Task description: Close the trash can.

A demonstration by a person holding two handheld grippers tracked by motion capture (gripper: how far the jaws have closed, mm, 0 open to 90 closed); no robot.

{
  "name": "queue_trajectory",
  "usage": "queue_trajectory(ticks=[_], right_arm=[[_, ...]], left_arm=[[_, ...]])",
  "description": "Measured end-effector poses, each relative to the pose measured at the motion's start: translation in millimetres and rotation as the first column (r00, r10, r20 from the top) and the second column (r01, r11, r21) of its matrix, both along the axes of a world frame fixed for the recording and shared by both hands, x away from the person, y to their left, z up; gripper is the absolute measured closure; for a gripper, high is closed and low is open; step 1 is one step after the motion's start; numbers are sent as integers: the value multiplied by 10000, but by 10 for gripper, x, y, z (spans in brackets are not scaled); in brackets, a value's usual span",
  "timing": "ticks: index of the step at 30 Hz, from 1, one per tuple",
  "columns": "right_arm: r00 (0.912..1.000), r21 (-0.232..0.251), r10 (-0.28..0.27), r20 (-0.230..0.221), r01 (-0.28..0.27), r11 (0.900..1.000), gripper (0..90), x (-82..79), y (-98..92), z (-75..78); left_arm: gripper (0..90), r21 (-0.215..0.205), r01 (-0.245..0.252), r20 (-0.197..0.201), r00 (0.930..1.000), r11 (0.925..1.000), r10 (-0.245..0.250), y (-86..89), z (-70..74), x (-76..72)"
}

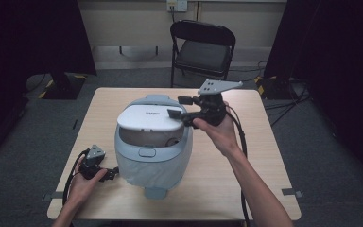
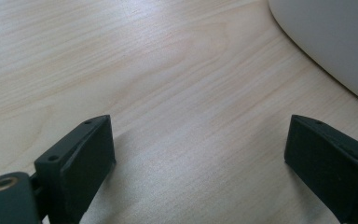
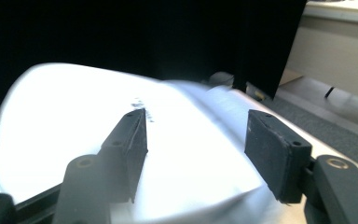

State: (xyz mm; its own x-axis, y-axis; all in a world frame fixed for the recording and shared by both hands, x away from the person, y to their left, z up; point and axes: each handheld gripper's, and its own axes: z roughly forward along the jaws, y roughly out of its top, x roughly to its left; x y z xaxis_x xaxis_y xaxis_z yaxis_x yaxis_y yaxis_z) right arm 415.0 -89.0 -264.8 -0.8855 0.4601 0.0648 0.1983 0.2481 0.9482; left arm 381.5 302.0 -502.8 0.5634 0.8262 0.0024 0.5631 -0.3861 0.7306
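On the left of the table (image 1: 246, 179), near the front edge, the left gripper (image 1: 105, 173) rests low on the wood beside the base of the rice cooker (image 1: 152, 161), its jaws spread wide with nothing but bare tabletop between them, as the left gripper view shows. It holds nothing and steadies nothing, so the pot stands on its own weight alone

At the middle of the table stands the rice cooker, a pale blue-grey body with a white lid (image 1: 150, 120) that looks raised a little, a dark gap showing under its front edge. I cannot tell whether it is latched or merely resting

To the right, the right gripper (image 1: 180, 107) hovers level over the right rear part of the lid, one jaw above the lid top and the other out past its edge. In the right gripper view (image 3: 191, 149) the jaws stand parted with the white lid beneath and between them, and the pads do not seem to press on it, so I judge it released rather than gripping

What could go wrong: if the lid is sprung, it may swing up into the jaws hanging over it. If it is only half lifted, it may drop shut with a knock. A push from the right could slide the whole cooker toward the left gripper, since nothing braces it. The right gripper's cable (image 1: 240, 137) trails close by the cooker and could snag on it
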Motion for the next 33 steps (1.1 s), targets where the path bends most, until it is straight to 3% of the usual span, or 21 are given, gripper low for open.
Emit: queue_trajectory(ticks=[6,10,14,19,22,25,28,33], right_arm=[[9991,-975,399,-110,-407,9944,234,-254,258,-111],[9991,-1033,419,36,-413,9938,235,-357,371,-129],[9996,-1597,-88,261,129,9871,251,-444,453,-127],[9994,-1153,-186,278,217,9931,259,-451,398,-151],[9974,-811,-695,173,707,9942,235,-447,177,-134],[9869,-523,-1585,301,1600,9857,225,-467,-162,-142],[9667,-561,-2560,71,2559,9651,216,-458,-495,-253],[9197,-943,-3878,-610,3815,9195,206,-439,-954,-676]], left_arm=[[79,0,-1,5,10000,10000,1,0,0,0],[79,2,0,7,10000,10000,0,0,-1,-1],[80,2,-20,15,10000,10000,20,-1,-1,-3],[80,8,-11,10,10000,10000,10,1,0,-2],[79,6,-13,10,10000,10000,13,0,0,-2],[80,4,-16,11,10000,10000,16,0,-1,-2],[79,-12,-58,7,10000,10000,58,-1,-2,-5],[79,29,-81,22,10000,10000,81,2,0,-8]])
